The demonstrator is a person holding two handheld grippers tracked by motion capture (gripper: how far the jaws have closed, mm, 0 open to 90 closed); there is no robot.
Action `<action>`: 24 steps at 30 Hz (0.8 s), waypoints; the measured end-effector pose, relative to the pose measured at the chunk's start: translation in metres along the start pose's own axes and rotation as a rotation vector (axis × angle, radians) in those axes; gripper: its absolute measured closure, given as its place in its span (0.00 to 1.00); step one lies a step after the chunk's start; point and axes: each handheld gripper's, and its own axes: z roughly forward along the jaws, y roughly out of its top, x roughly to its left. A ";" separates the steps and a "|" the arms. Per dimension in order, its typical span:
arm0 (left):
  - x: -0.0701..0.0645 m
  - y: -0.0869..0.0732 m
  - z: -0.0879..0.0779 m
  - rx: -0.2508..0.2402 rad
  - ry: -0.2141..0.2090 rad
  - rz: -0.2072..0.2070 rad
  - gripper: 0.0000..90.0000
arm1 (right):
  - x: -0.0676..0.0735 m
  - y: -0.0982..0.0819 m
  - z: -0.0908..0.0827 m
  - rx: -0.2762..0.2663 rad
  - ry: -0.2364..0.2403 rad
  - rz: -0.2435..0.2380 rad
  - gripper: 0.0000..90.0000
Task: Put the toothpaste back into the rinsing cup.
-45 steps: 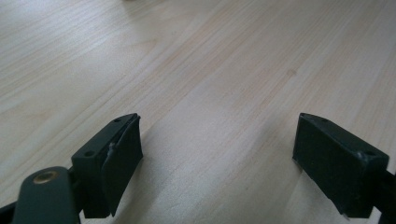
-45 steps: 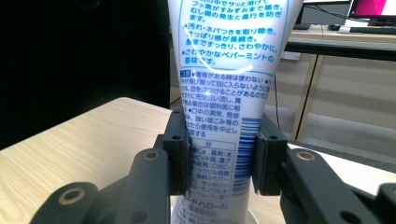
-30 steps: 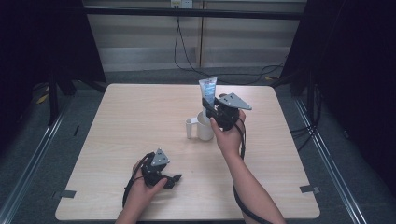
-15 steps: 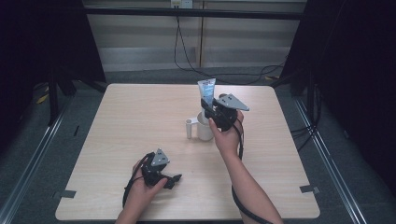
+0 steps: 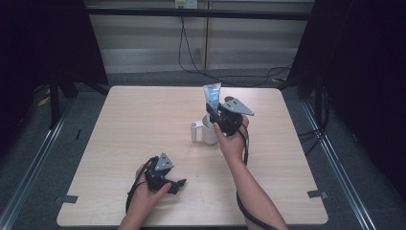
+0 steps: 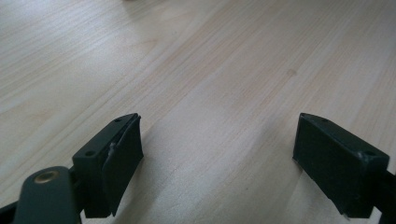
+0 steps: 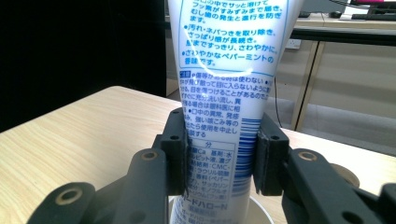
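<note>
High view showed one tube (image 5: 211, 94), one white mug (image 5: 207, 132) and two grippers on the wooden table (image 5: 129, 120). Right gripper (image 5: 216, 111) pinched the tube upright over the mug's mouth, lower end just above the rim. The tube (image 7: 226, 88) was white with blue printed text and a barcode. Left gripper (image 5: 178, 184) rested near the table's front edge, jaws spread, nothing between them.

Light wooden table (image 5: 129, 124) stands on grey floor (image 5: 38, 158). Black cables (image 5: 230, 76) lie beyond the far edge. Tape marks (image 5: 316, 194) sit at the 2 near corners.
</note>
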 end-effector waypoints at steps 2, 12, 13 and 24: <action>0.000 0.000 0.000 0.000 0.000 0.001 0.17 | 0.000 -0.001 0.000 0.005 0.004 0.003 0.70; 0.000 0.000 0.000 0.001 0.001 0.001 0.17 | -0.002 -0.010 0.002 0.016 -0.005 0.004 0.69; 0.000 0.000 0.000 0.000 0.001 0.000 0.17 | -0.003 -0.011 0.002 0.016 -0.006 0.009 0.69; 0.000 0.000 0.000 0.001 0.000 0.000 0.17 | -0.004 -0.021 0.002 0.038 -0.005 0.024 0.69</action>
